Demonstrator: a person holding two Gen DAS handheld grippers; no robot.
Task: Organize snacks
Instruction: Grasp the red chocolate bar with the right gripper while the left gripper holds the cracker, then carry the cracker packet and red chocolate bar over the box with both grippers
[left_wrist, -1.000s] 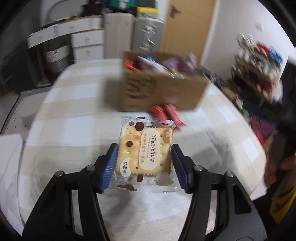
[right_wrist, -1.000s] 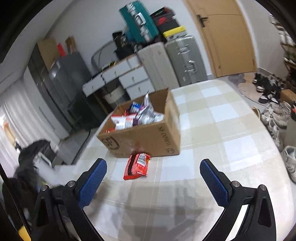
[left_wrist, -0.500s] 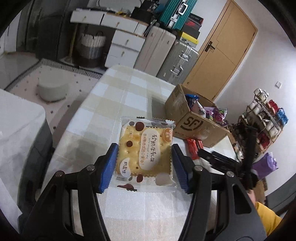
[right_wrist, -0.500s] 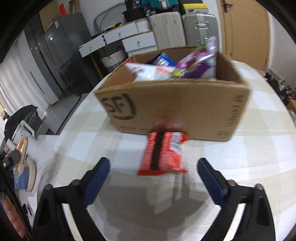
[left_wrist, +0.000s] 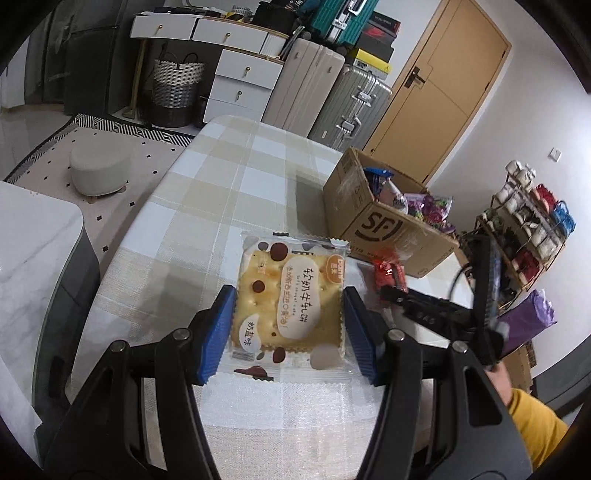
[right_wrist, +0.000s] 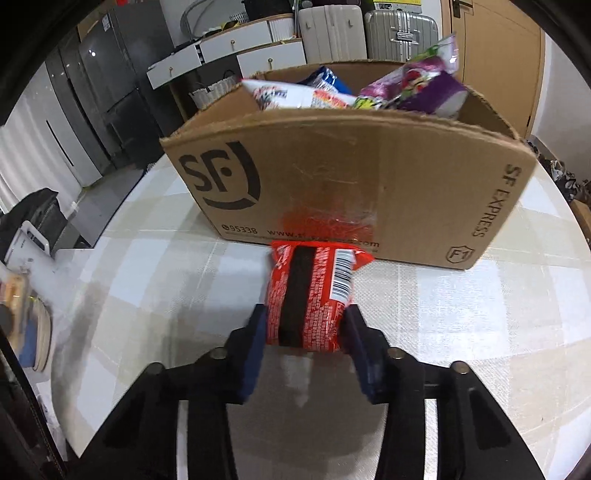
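Blue pads of the left gripper (left_wrist: 290, 328) are pinching a cracker packet (left_wrist: 290, 301) by its two side edges, holding it flat above the checked table (left_wrist: 221, 177), near side. Risk here: the grip is only on the thin wrapper edges, so the packet could be sliding out or tipping if the hand is swinging fast toward the box.

Just past it, to the right, the right gripper (right_wrist: 304, 334) is closing its jaws on the near end of a red snack packet (right_wrist: 314, 295), which is lying on the table with its far end touching the front wall of the cardboard box (right_wrist: 369, 177). Pads are looking like they are already meeting the wrapper sides. Risks: soft pouch could be crumpling or squirting out forward; the hold is only on the near end, so the far end could be drooping and catching the box rim on the lift; the contents could be getting crushed.

Farther back, the box is already crowded with bagged snacks (right_wrist: 413, 92) poking above the rim. Two more packets dropped on top could be sliding off onto the table.
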